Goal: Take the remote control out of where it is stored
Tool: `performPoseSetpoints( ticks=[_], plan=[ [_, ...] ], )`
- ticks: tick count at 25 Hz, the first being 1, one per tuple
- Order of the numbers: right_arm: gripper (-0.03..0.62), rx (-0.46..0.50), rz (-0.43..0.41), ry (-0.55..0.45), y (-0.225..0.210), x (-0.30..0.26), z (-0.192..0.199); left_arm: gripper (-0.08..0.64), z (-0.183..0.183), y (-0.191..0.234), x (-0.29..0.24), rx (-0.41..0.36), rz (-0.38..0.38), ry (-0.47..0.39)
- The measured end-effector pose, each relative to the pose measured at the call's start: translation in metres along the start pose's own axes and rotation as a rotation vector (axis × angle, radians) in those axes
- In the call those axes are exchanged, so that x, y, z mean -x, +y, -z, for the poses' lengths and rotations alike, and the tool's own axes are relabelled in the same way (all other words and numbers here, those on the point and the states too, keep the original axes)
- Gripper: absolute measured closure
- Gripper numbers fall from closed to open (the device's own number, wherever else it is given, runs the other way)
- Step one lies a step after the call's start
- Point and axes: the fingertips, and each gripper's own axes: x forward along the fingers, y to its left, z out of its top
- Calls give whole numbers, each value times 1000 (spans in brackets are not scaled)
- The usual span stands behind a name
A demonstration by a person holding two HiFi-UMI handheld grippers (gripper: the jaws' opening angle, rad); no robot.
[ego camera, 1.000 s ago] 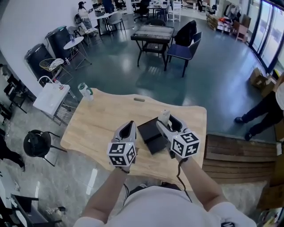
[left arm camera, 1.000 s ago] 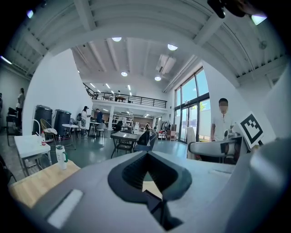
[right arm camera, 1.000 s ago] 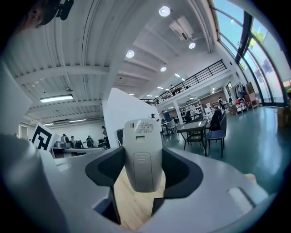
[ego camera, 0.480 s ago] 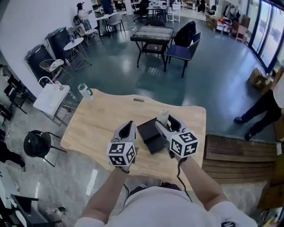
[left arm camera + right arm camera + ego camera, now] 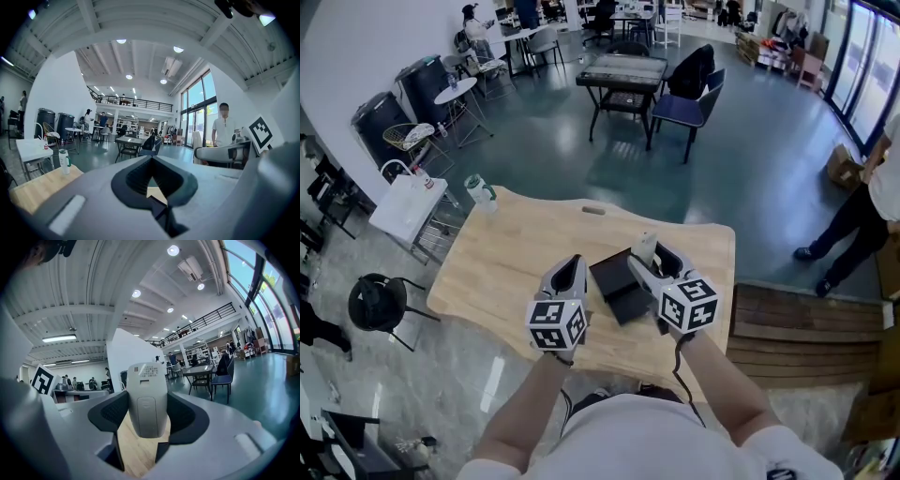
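Stillness marks this moment. The right tool (image 5: 652,262) is clamped on the lower part of the remote control (image 5: 146,399), a dark pad pressing on either side. Set against the pictures from the second before, it sits in the same place to within a hair. The remote stands upright out of the jaws, its back with the battery cover turned toward the person holding it. The left tool (image 5: 570,274) is closed with nothing in it and has not stirred either.

Between the two tools lies the black case (image 5: 617,281), open, close to the near edge of the table (image 5: 502,253) and toward its right corner. The remote is up by the case's far right corner and, from where I stand, looks clear of it. The only real movement is a passer-by (image 5: 862,216) beyond the table's right edge. To my eye the lifting out is done, and what remains is finding a spot to set the remote down.
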Motion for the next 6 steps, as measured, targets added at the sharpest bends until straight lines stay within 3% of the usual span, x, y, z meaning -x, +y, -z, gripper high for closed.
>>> performPoseSetpoints(
  ticks=[6],
  plan=[
    [304,1,3,2,3,1,2,559,2,1,2,-1,0,2]
  ],
)
